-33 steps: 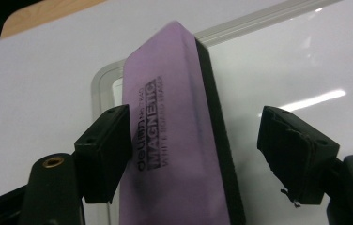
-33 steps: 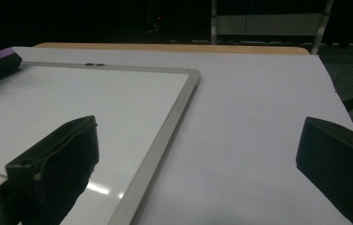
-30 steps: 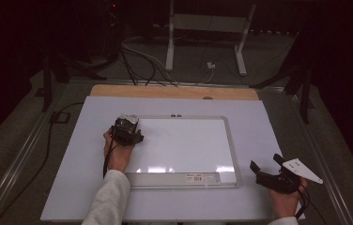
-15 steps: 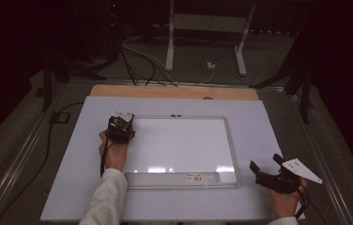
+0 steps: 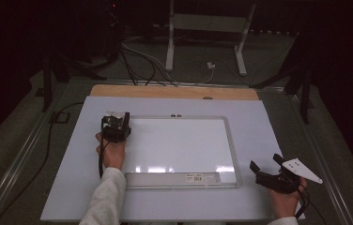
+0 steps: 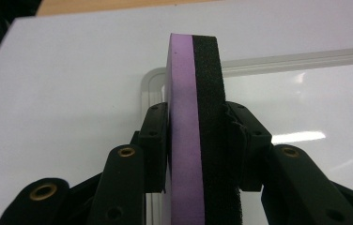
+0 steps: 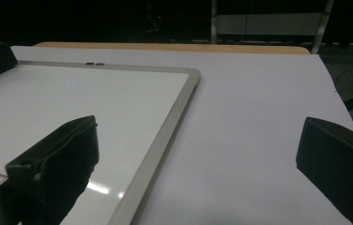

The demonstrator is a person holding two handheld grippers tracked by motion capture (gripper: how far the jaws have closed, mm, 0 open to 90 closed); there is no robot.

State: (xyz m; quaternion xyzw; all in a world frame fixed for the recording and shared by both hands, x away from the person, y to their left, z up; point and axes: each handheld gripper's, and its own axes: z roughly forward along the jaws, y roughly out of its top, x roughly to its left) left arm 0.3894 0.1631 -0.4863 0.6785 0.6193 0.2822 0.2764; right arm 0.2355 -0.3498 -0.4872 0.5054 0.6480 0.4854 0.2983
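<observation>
Left tool (image 5: 115,123) jaws just closed and clamped, forearm reaching forward, right tool (image 5: 264,169) jaws spread wide, resting low

Dark lab: cabled floor (image 5: 137,65), metal stand (image 5: 207,28)

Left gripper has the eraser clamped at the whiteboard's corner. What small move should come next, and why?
Probably lower the eraser flat onto the whiteboard and begin a wipe. The left gripper has just closed its jaws on it, holding it on edge over the board's far-left corner, felt side toward the board. The right gripper rests open off to the side.
</observation>
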